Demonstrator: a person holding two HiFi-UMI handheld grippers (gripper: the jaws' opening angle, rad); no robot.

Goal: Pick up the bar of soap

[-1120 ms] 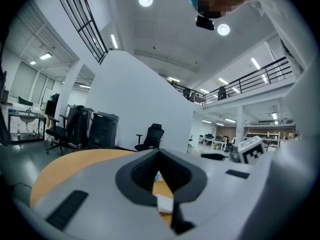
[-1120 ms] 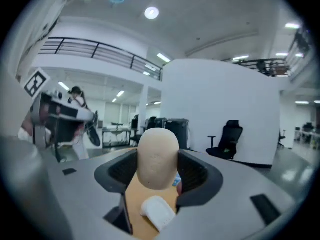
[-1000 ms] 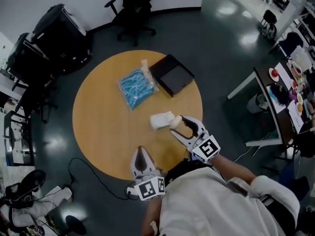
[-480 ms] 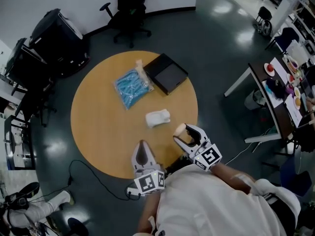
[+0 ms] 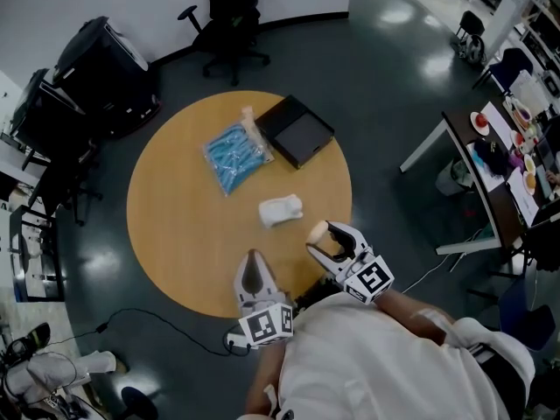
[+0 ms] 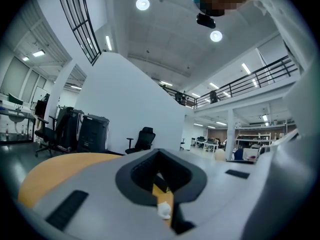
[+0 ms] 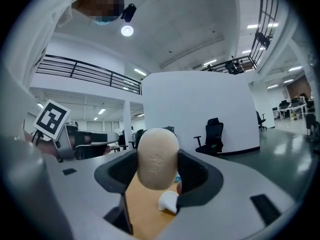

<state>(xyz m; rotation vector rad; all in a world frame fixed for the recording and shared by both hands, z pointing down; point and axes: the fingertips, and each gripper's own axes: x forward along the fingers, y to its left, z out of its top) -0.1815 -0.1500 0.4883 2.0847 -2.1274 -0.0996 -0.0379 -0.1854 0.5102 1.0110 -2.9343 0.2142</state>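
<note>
The beige oval bar of soap (image 5: 320,230) sits upright between the jaws of my right gripper (image 5: 322,237), lifted just above the near right edge of the round wooden table (image 5: 175,226). In the right gripper view the soap (image 7: 157,156) fills the gap of the right gripper (image 7: 158,176), pressed by both pads. My left gripper (image 5: 252,262) rests over the near table edge with its jaws together and nothing in them; in its own view the left gripper (image 6: 159,155) looks across the tabletop.
A crumpled white cloth (image 5: 281,209) lies mid-table, just beyond the soap. Farther back lie a blue packet (image 5: 232,154) and a flat black box (image 5: 294,130). An office chair (image 5: 229,24) and black cases (image 5: 101,68) stand past the table; a desk (image 5: 490,173) is at right.
The right gripper has drawn back from beside the white cloth toward the near table edge, carrying the soap. Over the last half second it barely moved. The left gripper stayed put.
</note>
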